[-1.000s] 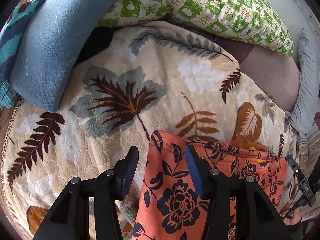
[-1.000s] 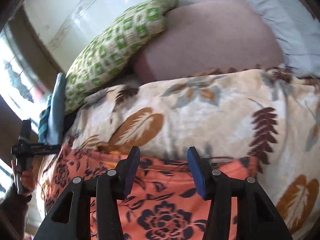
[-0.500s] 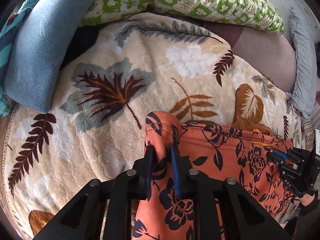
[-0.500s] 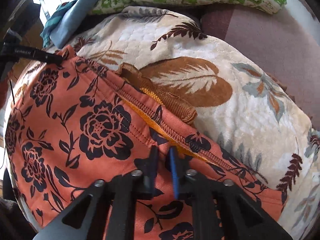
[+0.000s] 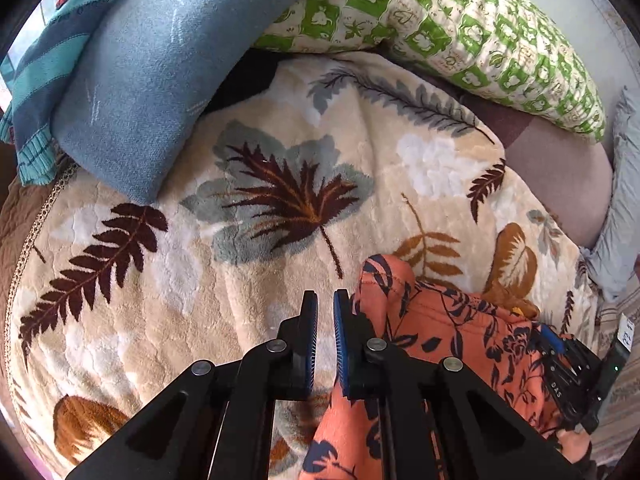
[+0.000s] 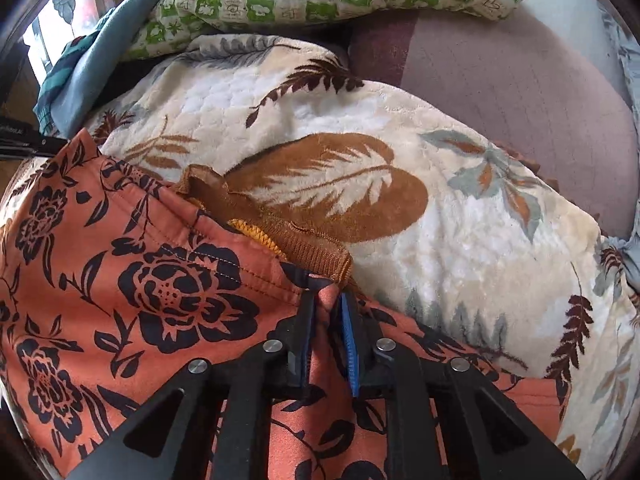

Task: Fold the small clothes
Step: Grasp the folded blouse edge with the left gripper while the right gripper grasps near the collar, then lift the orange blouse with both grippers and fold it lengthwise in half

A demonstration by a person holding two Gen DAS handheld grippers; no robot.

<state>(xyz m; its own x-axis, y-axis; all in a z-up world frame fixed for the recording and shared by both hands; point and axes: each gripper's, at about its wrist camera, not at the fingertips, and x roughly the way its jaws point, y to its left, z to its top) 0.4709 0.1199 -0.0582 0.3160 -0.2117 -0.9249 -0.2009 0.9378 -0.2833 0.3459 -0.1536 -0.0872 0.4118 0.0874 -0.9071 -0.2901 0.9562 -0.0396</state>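
Readable writing: only "DAS" on my right gripper, possibly partial. Orange floral garment on leaf blanket; its edge pinched there. Left gripper nearly closed, empty; open blanket beyond.

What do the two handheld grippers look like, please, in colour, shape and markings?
Both the left gripper and the right gripper are matte black plastic. Angular linkage arms carry silver round pivot pins, and the narrow fingers have ribbed blue pads. No cables show.
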